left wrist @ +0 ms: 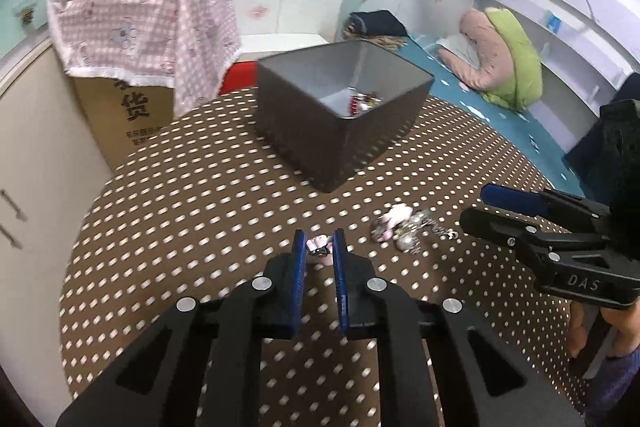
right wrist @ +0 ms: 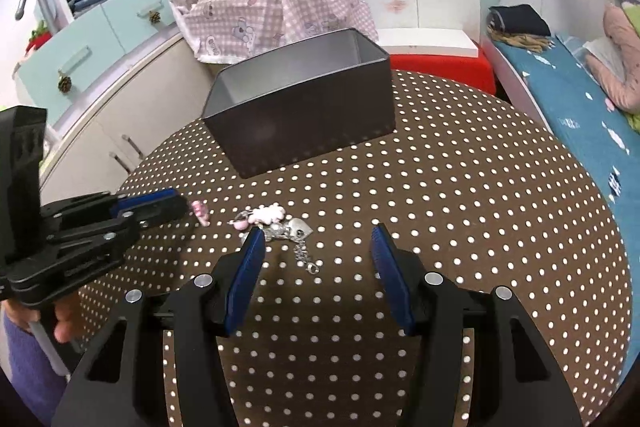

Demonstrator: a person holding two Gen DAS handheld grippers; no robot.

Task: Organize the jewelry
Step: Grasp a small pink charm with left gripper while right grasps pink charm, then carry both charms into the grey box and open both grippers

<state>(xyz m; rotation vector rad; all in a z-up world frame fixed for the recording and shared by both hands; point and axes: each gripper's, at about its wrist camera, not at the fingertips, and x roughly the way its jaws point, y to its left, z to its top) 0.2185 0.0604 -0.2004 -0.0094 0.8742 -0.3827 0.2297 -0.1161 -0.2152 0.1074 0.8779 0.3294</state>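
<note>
My left gripper (left wrist: 319,247) is shut on a small pink jewelry piece (left wrist: 319,249), just above the brown dotted tabletop (left wrist: 200,187). From the right wrist view the same pink piece (right wrist: 200,213) sticks out of the left gripper's (right wrist: 188,205) tip. A pile of pink and silver jewelry with a chain (left wrist: 404,227) (right wrist: 276,221) lies on the cloth to its right. My right gripper (right wrist: 318,239) (left wrist: 476,207) stands open close over that pile, with nothing pressed between its pads. A dark open box (left wrist: 344,131) (right wrist: 304,123) stands behind, with several small pieces (left wrist: 362,103) inside.
A cardboard carton (left wrist: 120,115) draped with pink checked cloth (left wrist: 152,15) stands behind the table on the left. A red stool (right wrist: 440,67) and a bed with a blue sheet (right wrist: 580,99) lie to the right. A cabinet (right wrist: 120,115) borders the table's left side.
</note>
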